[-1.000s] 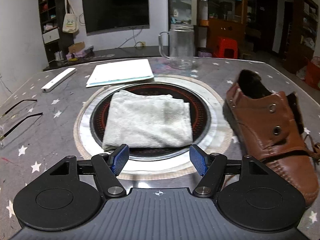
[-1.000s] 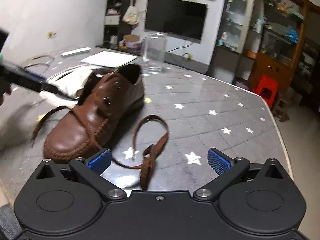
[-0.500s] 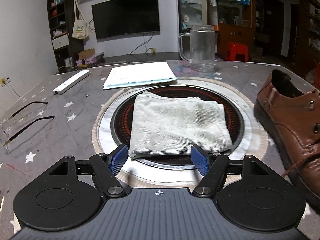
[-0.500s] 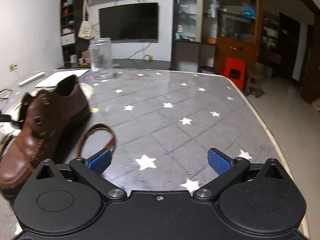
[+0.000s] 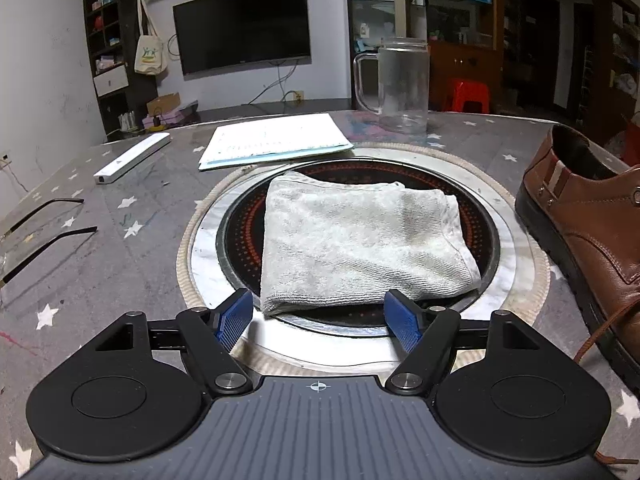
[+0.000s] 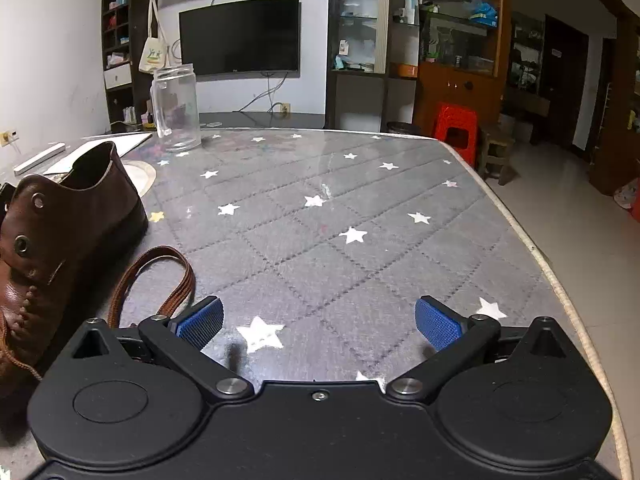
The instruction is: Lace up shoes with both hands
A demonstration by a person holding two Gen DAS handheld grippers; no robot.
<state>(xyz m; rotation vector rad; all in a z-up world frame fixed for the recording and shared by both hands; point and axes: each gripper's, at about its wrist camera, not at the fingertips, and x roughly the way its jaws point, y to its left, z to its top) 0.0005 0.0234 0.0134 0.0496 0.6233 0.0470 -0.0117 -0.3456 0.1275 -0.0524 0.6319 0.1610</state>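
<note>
Left gripper (image 5: 318,316): fingers apart, nothing between them, poised just short of a folded towel (image 5: 360,240) lying on a round hotplate (image 5: 496,240). Right gripper (image 6: 318,320): fingers spread wide, only bare table (image 6: 360,220) between them.

The shoe (image 5: 592,216) sits to the right of the left fingers and to the left of the right fingers, clear of both. A loop of lace (image 6: 160,276) lies just beside the right gripper's left finger. A second lace strand trails off the toe end in the left wrist view.

Judgement: the step in hand is reaching for the lace ends. Each gripper should swing inward toward the shoe, lower to the table and pinch the flat lace near its tip.

The shoe's long axis runs away from the fingers, heel opening far, toe near. Upper eyelets stand unlaced.
</note>
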